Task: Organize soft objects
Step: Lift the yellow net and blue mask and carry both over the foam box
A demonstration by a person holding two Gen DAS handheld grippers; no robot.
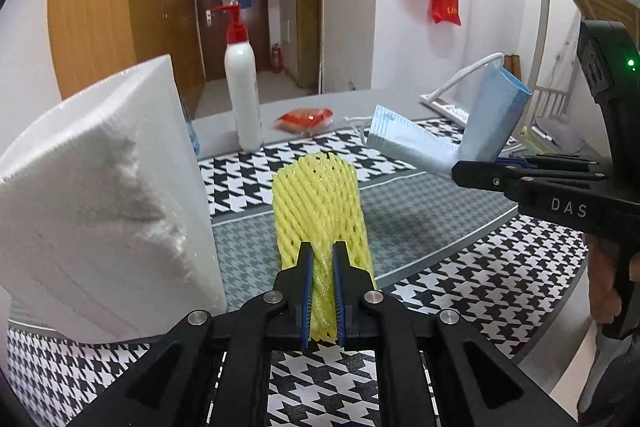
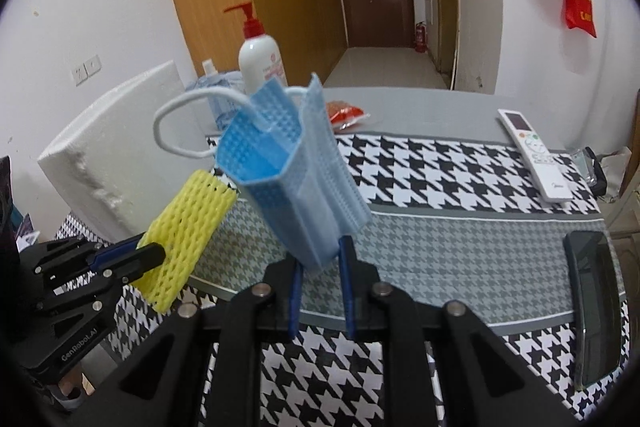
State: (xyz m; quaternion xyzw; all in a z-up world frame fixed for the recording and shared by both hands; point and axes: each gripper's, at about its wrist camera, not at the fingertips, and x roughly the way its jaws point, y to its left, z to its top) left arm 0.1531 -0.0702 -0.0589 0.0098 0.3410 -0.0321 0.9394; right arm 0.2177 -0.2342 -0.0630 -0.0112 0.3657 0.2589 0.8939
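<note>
My left gripper [image 1: 323, 254] is shut on a yellow foam net sleeve [image 1: 320, 203] and holds it above the houndstooth cloth; the sleeve also shows in the right wrist view [image 2: 188, 227], low on the left. My right gripper [image 2: 320, 251] is shut on a folded blue face mask [image 2: 296, 179], whose white ear loop [image 2: 176, 115] hangs to the left. In the left wrist view the mask [image 1: 448, 131] is up at the right, held by the right gripper [image 1: 476, 167]. A white foam block [image 1: 104, 211] stands on the left.
A white pump bottle with a red top [image 1: 242, 91] stands at the back. A red packet [image 1: 304, 119] lies behind the cloth. A white remote [image 2: 536, 155] and a dark phone [image 2: 596, 303] lie on the right. A houndstooth cloth [image 2: 440, 163] covers the table.
</note>
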